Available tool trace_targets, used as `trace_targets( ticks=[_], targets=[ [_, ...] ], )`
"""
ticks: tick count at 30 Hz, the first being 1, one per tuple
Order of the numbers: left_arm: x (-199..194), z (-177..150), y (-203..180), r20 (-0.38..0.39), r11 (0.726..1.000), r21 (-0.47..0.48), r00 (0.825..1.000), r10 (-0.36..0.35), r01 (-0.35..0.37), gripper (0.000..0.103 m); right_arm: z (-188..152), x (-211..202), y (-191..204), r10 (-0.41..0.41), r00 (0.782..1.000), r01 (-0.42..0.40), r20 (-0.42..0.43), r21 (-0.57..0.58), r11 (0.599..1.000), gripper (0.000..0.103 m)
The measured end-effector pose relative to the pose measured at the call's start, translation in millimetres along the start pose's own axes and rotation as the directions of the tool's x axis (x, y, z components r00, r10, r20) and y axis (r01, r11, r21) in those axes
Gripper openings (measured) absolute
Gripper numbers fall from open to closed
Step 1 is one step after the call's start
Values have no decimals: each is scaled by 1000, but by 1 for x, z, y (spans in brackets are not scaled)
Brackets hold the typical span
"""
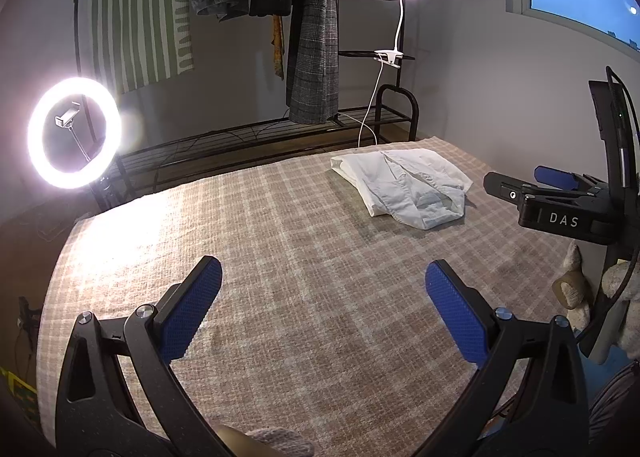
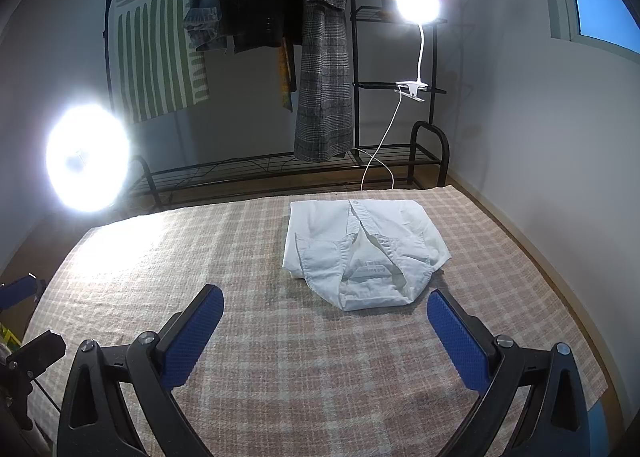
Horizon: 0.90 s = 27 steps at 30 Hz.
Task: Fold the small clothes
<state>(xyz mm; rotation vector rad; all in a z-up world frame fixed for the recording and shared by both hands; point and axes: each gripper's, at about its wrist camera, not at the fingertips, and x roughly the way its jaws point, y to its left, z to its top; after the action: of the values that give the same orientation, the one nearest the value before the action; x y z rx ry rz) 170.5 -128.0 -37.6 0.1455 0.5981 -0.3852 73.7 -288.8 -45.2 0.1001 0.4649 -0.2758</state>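
Nearest in each wrist view are the tools themselves. The left gripper (image 1: 323, 297) hangs above bare cloth with its blue pads (image 1: 192, 309) spread wide and nothing between them. The right gripper (image 2: 325, 323) is likewise spread and empty, its right pad just beside the near edge of the garment, which suggests it is lined up to work on that edge or has just let it go; which of the two cannot be told.

Beneath both lies the checked blanket (image 2: 248, 357), pink and beige, spread flat over the work surface, probably to give a soft, even bed for folding.

Further out sits the white shirt (image 2: 360, 253), towards the far right part of the blanket. It looks already gathered into a compact rectangle, collar towards the grippers and open, with a label showing inside. The edges are not quite square and the near edge bulges, so the fold appears nearly finished rather than neat; a last smoothing may be what is called for.

Beyond the blanket's far edge a ring light (image 1: 74, 133) glows at the left and a clip lamp (image 2: 416, 5) at the right, both presumably placed to light the work. Behind them a black clothes rack (image 2: 360, 89) holds hanging jackets against the wall.
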Motion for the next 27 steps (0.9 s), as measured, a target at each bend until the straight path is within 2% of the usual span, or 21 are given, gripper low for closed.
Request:
trace_targets(
  ticks=[8, 16, 27],
  targets=[
    [-1, 1, -1, 4, 1000, -2, 1000, -3, 3, 103, 0, 0, 1, 1, 1000, -1, -1, -3, 1000, 103],
    [-1, 1, 4, -15, 998, -26, 999, -52, 51, 103, 0, 0, 1, 4, 1000, -4, -2, -4, 1000, 103],
    [-3, -1, 0, -12, 999, 2, 999, -38, 38, 103, 0, 1, 2, 18, 1000, -18, -4, -21, 1000, 103]
  ],
)
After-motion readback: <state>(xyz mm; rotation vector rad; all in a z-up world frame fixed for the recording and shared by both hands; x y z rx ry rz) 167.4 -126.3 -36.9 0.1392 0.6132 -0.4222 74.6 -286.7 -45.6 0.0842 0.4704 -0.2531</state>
